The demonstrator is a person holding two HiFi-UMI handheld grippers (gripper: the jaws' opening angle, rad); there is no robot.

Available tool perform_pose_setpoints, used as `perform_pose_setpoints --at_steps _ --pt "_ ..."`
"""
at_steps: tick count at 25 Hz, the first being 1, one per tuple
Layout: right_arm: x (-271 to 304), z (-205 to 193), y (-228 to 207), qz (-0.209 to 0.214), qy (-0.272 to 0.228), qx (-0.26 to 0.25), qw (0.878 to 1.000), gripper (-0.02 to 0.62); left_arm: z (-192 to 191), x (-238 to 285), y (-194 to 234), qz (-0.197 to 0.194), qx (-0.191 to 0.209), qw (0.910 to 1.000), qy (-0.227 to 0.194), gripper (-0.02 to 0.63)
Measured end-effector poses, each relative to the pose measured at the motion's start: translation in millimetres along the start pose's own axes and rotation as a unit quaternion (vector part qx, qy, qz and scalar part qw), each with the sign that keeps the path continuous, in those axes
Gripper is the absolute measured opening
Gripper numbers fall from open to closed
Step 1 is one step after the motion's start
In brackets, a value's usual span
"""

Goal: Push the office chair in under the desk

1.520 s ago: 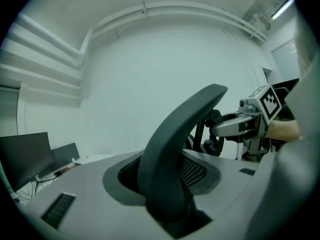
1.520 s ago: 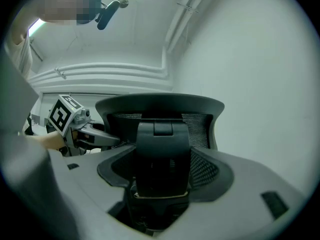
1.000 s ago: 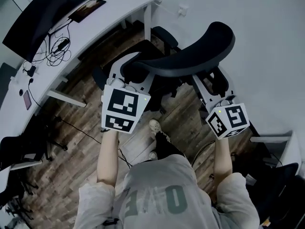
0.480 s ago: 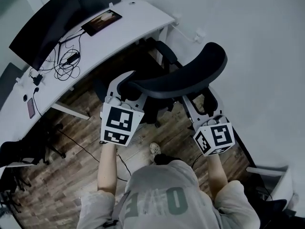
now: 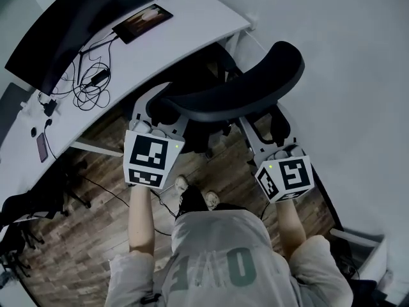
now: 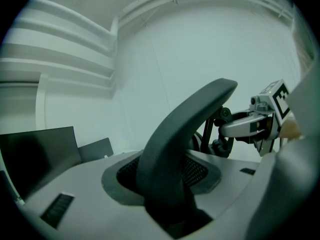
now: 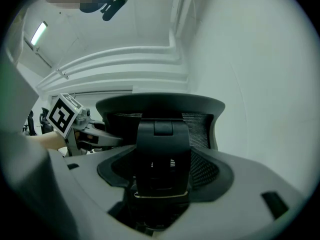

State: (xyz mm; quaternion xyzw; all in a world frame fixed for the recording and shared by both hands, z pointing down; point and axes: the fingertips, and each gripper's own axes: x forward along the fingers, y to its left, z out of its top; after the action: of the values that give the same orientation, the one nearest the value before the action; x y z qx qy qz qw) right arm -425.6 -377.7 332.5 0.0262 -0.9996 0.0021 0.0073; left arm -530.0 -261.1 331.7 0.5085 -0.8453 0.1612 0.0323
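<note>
— Left gripper?
— Jaws spread wide, straddling the curved edge of the chair back.
— Right gripper?
— Wide as well, set around the dark bracket behind the backrest.
— And the chair itself?
— Standing on the wood floor, seat partly under the right end of the white desk, back sticking out toward the person, close to the wall.
— On the desk?
— Dark monitor at the left, tablet lying flat near the far edge, tangle of cables between them.
</note>
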Motion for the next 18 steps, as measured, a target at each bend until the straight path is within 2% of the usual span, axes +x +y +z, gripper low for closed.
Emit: perform_pose_setpoints --at_steps 10,18 --pt "85.8 2.4 15.4 -0.004 0.013 -0.001 1.0 0.293 -12.6 32.7 78.2 -0.012 -0.004 0.9999 0.001 0.207" --pt "140.6 1.1 25.8 -0.003 0.003 0.001 1.0 0.293 -20.7 52.7 131.1 -0.007 -0.003 1.0 -0.002 0.207"
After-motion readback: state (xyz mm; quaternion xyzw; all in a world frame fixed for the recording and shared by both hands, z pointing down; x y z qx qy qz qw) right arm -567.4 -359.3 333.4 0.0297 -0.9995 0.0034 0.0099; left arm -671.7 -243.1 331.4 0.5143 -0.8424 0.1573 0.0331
